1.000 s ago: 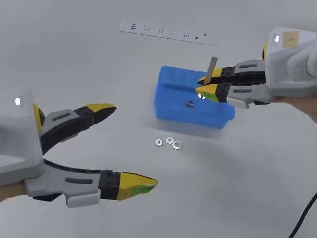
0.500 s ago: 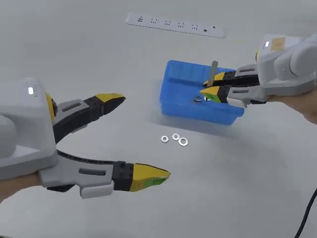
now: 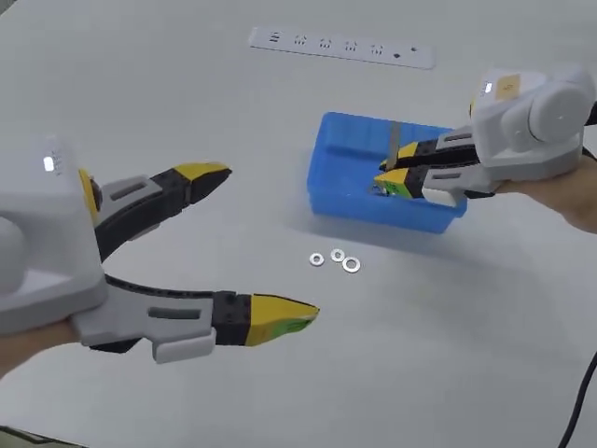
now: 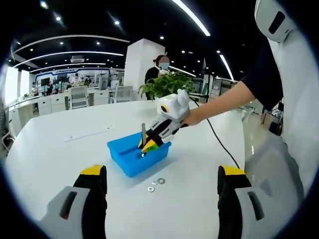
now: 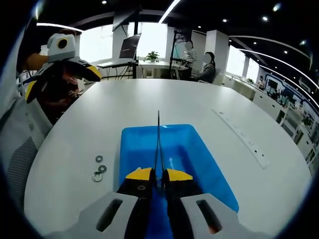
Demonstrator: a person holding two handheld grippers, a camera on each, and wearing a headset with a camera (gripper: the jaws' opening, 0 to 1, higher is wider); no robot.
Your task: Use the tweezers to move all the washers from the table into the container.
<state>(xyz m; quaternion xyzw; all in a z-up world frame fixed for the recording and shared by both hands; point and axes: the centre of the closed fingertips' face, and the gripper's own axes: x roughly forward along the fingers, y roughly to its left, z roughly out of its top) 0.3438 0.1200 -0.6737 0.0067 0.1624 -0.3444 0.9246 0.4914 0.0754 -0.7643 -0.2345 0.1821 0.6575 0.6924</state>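
Head view: the white worktop [image 3: 448, 327] lies bare across the lower and right parts of the frame. A power strip [image 3: 340, 47] runs along the upper edge, well apart from the blue container [image 3: 373, 210] at upper centre-right. Open surface surrounds the three washers [image 3: 337, 259], small flat silvery rings in a tight cluster on the worktop just below the container's near wall, outside it. The right tongs [image 3: 390, 177] enter from the right, roughly level over the container, jaws pressed together on the tweezers [image 3: 395, 145], a thin grey strip rising from the tips. The left tongs [image 3: 263, 243] occupy the lower left, jaws spread wide, hovering above the worktop.
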